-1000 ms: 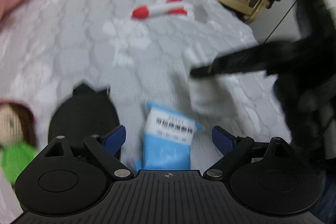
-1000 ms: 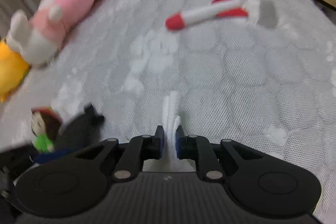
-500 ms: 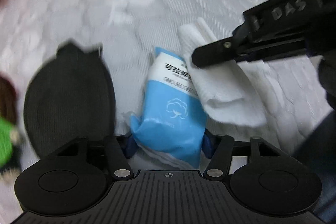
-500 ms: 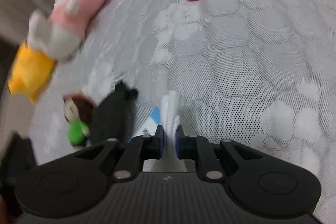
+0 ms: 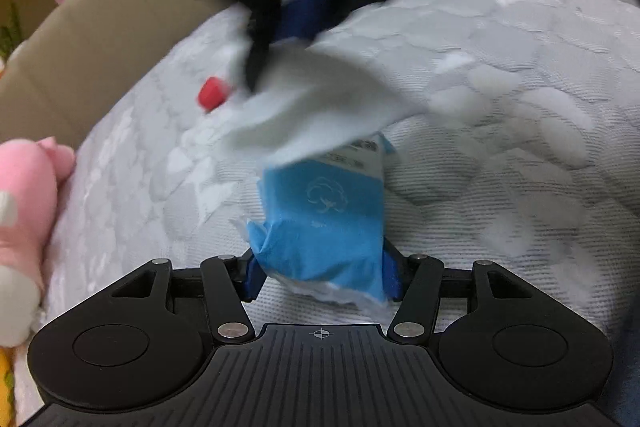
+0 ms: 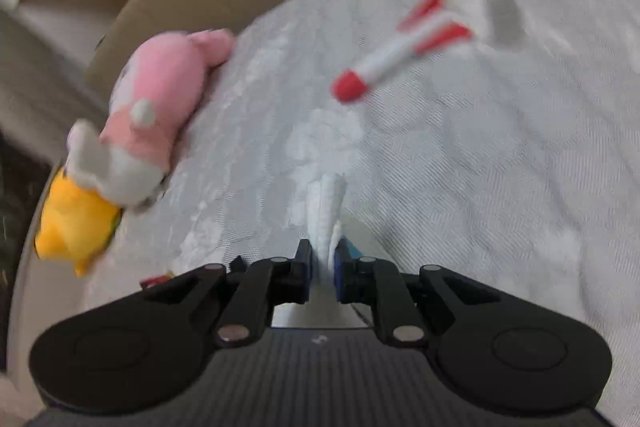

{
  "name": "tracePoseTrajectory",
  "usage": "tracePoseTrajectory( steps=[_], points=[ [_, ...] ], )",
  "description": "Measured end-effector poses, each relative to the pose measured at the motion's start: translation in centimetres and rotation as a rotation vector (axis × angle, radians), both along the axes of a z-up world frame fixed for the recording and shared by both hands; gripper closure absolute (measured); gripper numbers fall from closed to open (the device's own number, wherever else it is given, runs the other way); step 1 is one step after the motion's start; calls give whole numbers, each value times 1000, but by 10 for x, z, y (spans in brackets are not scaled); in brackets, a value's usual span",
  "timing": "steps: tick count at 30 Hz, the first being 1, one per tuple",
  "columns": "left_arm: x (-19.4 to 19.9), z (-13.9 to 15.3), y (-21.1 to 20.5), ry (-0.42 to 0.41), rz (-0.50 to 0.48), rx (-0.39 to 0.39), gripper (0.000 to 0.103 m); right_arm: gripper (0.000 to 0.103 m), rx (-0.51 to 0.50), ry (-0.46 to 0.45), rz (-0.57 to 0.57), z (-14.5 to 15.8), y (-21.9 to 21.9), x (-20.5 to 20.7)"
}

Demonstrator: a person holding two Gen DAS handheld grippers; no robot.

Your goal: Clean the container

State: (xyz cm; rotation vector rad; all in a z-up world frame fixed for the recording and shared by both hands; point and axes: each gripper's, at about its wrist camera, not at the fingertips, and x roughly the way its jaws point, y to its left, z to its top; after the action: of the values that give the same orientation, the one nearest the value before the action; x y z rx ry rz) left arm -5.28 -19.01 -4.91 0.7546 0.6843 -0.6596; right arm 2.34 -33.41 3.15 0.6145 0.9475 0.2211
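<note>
Over quilted bedding, left gripper clamps crumpled blue pack; right gripper pinches white wipe.

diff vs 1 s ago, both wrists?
The left gripper, open a second ago, has closed on the blue tissue pack and lifted it. The right gripper stays shut on the white tissue, now drawn clear of the pack. The rocket toy and pink plush lie unmoved.
</note>
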Motion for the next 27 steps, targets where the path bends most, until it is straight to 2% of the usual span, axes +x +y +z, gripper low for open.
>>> tracePoseTrajectory(
  steps=[3, 5, 8, 11, 13, 16, 17, 18, 19, 20, 23, 26, 27],
  points=[
    [6, 5, 2, 107, 42, -57, 38, 92, -52, 81, 95, -14, 16, 8],
    [10, 9, 6, 171, 78, -98, 37, 92, -185, 96, 148, -18, 22, 10],
    [16, 12, 11, 243, 111, -155, 30, 90, -376, 101, 161, -19, 12, 11],
    [35, 12, 19, 412, 180, -281, 18, 90, -374, 207, 97, -35, -19, 8],
    [51, 9, 29, 570, 258, -416, 11, 90, -276, 275, 40, -45, -37, 8],
    [72, 3, 36, 730, 390, -573, 10, 90, -182, 271, 5, -46, -49, 7],
    [78, 1, 35, 766, 433, -610, 11, 90, -178, 253, 2, -44, -48, 6],
    [79, -1, 32, 774, 457, -621, 16, 90, -184, 233, -4, -40, -47, 6],
    [81, -3, 29, 778, 480, -630, 34, 90, -188, 213, -13, -37, -47, 5],
    [82, -2, 25, 738, 493, -608, 44, 90, -196, 191, -26, -33, -47, 4],
    [76, 10, 10, 529, 427, -490, 46, 90, -239, 134, -70, -19, -50, 0],
    [62, 28, -7, 122, 198, -190, 47, 90, -231, 54, -107, -6, -52, -2],
    [48, 26, -11, -24, 94, -65, 47, 90, -219, 22, -116, -1, -53, -2]
  ],
)
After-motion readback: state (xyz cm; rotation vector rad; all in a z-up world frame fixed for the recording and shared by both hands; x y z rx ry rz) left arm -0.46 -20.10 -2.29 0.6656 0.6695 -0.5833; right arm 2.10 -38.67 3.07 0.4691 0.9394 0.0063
